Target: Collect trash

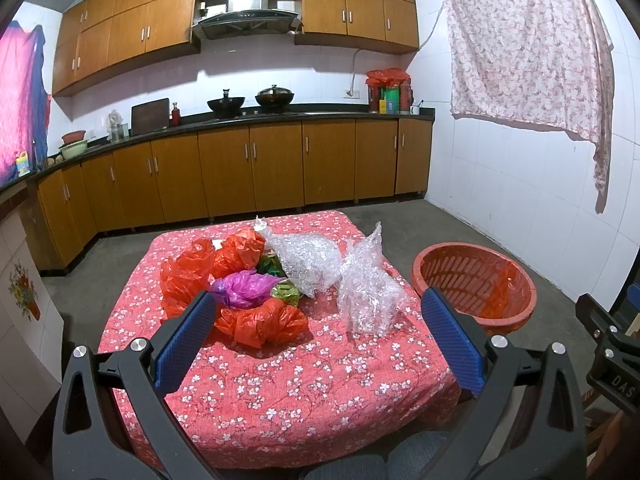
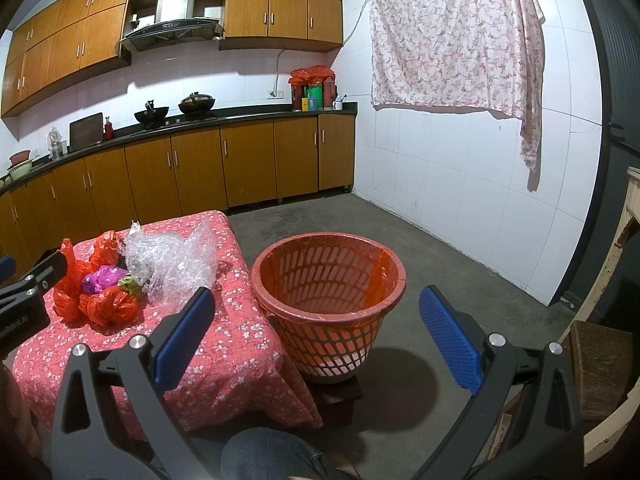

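Observation:
A pile of trash lies on the low table (image 1: 280,392) with its red flowered cloth: several crumpled red plastic bags (image 1: 264,322), a purple bag (image 1: 244,289), green scraps (image 1: 286,293) and two wads of clear bubble wrap (image 1: 366,296). My left gripper (image 1: 318,320) hovers open over the table's near half, short of the pile, with nothing between its blue pads. To the table's right stands a red slotted basket (image 2: 328,304) lined with a red bag. My right gripper (image 2: 316,316) is open in front of that basket, holding nothing. The pile (image 2: 108,300) lies to its left.
The basket rests on a small dark stool (image 2: 340,396) on the concrete floor. Orange kitchen cabinets (image 1: 280,168) line the back wall, a flowered cloth (image 1: 528,48) hangs on the right wall. A person's knee (image 2: 272,456) is just below the grippers. Wooden furniture (image 2: 600,364) stands at right.

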{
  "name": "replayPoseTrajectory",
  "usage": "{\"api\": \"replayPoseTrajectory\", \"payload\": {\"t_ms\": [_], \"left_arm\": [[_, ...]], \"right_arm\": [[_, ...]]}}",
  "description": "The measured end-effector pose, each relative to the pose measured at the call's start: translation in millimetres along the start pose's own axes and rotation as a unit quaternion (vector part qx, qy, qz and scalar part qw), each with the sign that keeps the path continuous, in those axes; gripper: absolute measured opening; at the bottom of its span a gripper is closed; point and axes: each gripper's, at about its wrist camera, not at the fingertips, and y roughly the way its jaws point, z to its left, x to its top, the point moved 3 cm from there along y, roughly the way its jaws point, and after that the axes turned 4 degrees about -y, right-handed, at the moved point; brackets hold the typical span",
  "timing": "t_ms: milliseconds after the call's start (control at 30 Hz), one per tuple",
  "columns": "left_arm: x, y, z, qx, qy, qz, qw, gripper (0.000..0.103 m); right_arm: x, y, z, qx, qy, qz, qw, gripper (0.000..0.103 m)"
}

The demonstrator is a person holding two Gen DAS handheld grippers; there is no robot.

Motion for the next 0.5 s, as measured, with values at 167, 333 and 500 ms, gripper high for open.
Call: {"api": "replayPoseTrajectory", "payload": {"t_ms": [167, 333, 500], "left_arm": [[0.0, 0.0, 0.2, 0.000, -0.001, 0.000, 1.0000, 0.101], [-1.3, 1.0, 1.0, 0.000, -0.001, 0.000, 1.0000, 0.101], [-8.2, 4.9, 3.7, -0.001, 0.000, 0.001, 1.0000, 0.101]], "right_arm": [[0.4, -0.1, -0.3, 0.000, 0.000, 0.000, 1.000, 0.099], [0.6, 0.1, -0.4, 0.000, 0.000, 0.000, 1.000, 0.099], [0.4, 0.7, -0.3, 0.000, 0.000, 0.000, 1.000, 0.099]]}}
